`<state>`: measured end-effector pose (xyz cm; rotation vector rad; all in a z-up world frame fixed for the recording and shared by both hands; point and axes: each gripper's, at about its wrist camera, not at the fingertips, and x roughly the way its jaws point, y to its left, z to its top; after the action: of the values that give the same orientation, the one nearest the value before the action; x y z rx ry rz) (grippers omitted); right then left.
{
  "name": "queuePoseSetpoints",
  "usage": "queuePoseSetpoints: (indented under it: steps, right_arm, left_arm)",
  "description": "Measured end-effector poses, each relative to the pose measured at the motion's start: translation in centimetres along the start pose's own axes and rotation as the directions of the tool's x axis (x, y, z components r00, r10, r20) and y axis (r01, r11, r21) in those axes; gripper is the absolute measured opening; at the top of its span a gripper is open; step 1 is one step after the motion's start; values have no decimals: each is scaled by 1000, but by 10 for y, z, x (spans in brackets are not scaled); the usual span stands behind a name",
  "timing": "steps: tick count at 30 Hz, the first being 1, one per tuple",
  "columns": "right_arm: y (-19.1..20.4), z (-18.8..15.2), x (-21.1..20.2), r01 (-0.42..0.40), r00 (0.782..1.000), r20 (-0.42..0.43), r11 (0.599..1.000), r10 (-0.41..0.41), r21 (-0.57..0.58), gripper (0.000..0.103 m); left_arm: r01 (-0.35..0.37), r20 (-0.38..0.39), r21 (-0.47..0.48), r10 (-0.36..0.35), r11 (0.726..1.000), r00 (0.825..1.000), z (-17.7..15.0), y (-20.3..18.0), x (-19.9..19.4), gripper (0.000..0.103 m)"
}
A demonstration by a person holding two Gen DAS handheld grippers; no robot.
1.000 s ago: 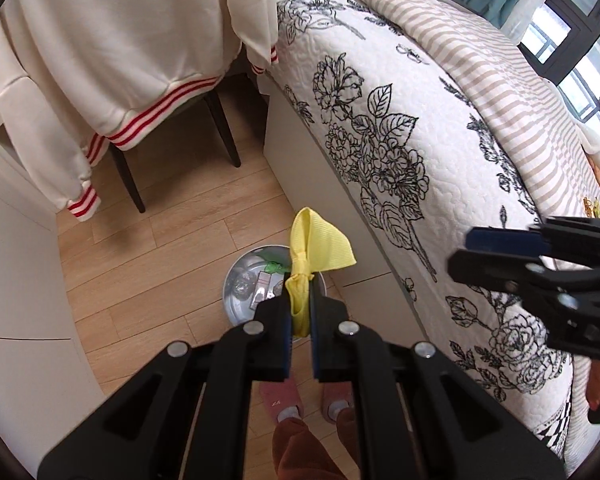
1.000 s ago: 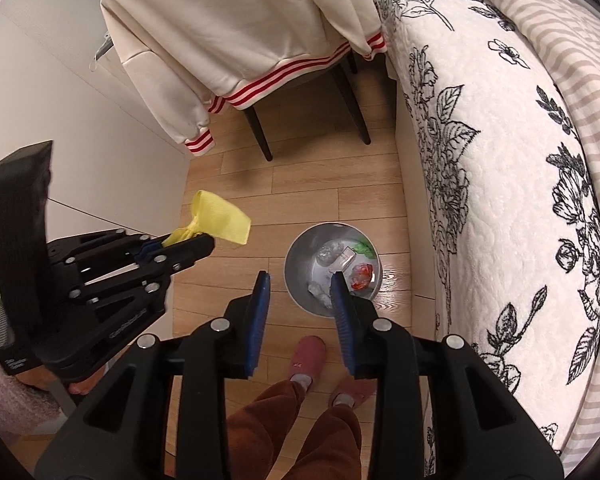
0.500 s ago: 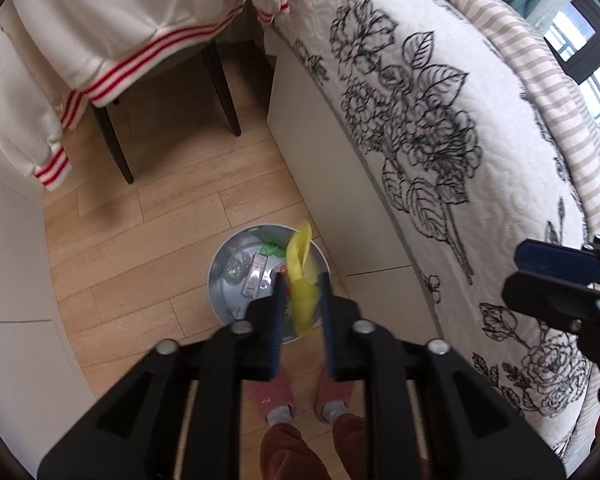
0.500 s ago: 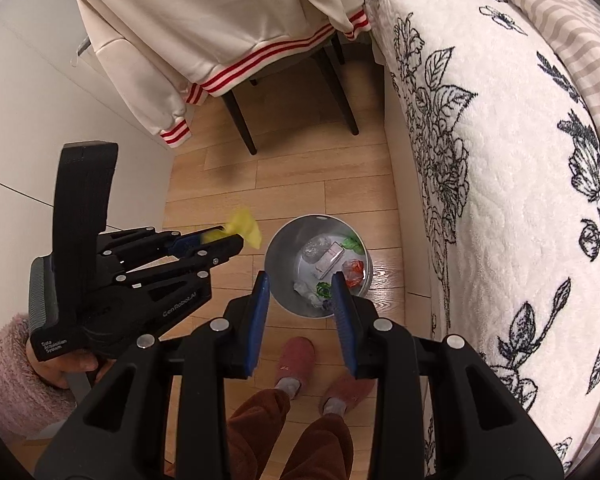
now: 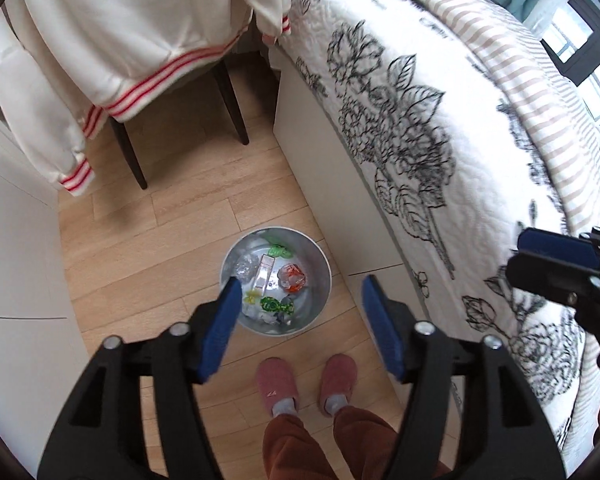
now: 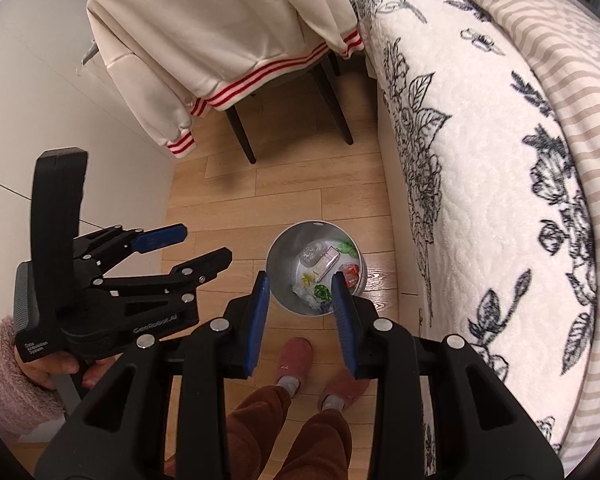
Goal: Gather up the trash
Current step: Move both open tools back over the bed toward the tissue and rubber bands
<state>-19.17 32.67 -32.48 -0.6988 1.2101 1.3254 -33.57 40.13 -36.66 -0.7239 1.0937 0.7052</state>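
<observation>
The yellow scrap that the left tongs [image 5: 296,300] pinched a second ago is gone from between their blue pads; the jaws are opening, with nothing between them, and a small yellow piece [image 5: 253,297] now lies among the rubbish in the bin [image 5: 323,256].

The bed [image 5: 440,128], under a white quilt printed with black flowers and a striped cover, fills the right side of both views, its pale side panel dropping to the wooden floor [image 5: 172,240] just beside the bin. A cream sweatshirt with red stripes [image 5: 132,36] hangs over a dark-legged chair [image 5: 230,100] beyond the bin, and a white cabinet wall [image 5: 12,248] closes the left side. The person's pink slippers [image 5: 278,388] stand on the floor on the near side of the bin.

The round metal bin sits on the floor well below both tongs, seen from above between each pair of fingers. It holds crumpled clear plastic, a pale box, red and green wrappers and the yellow piece.

The right tongs [image 6: 300,292] stand partly open, holding nothing. In the right wrist view the left tongs [image 6: 196,246] sit to the left of the bin, held by a hand [image 6: 52,368] in a fuzzy pink sleeve [image 6: 8,380].
</observation>
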Motion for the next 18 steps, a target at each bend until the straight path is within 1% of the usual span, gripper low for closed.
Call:
queuePoseSetpoints:
  steps: [2,5,7,9,10,11,14,16,18]
  right_arm:
    - [2,0,-19,2,1000,17,1000,-2,18,40]
    - [5,-3,-49,15,999,45,999,-17,37,42]
    - [6,-5,-72,28,998,58,998,-32,64,43]
    - [7,-8,-92,49,995,81,995,-57,92,43]
    - [7,-11,-106,66,992,98,992,-76,109,45]
    - [7,-12,-116,79,989,112,989,-93,125,51]
    - [3,-22,-152,123,973,168,974,-156,188,60]
    - [1,-30,-172,149,961,196,962,-196,229,62]
    - [-3,-39,-192,174,942,230,943,-244,284,64]
  left_arm:
    - [15,10,28,-15,1000,1000,3,-8,-23,64]
    - [21,32,80,-24,997,999,9,-24,-56,67]
    - [15,53,122,-22,992,998,13,-36,-77,72]
    - [28,69,176,-41,984,997,18,-50,-98,72]
    - [37,76,199,-53,979,996,20,-55,-107,73]
    - [47,84,225,-68,973,994,23,-62,-117,73]
    - [70,101,302,-105,951,989,30,-80,-139,78]
    - [79,114,348,-125,934,986,33,-91,-151,78]
    - [87,121,395,-146,914,982,36,-103,-161,80]
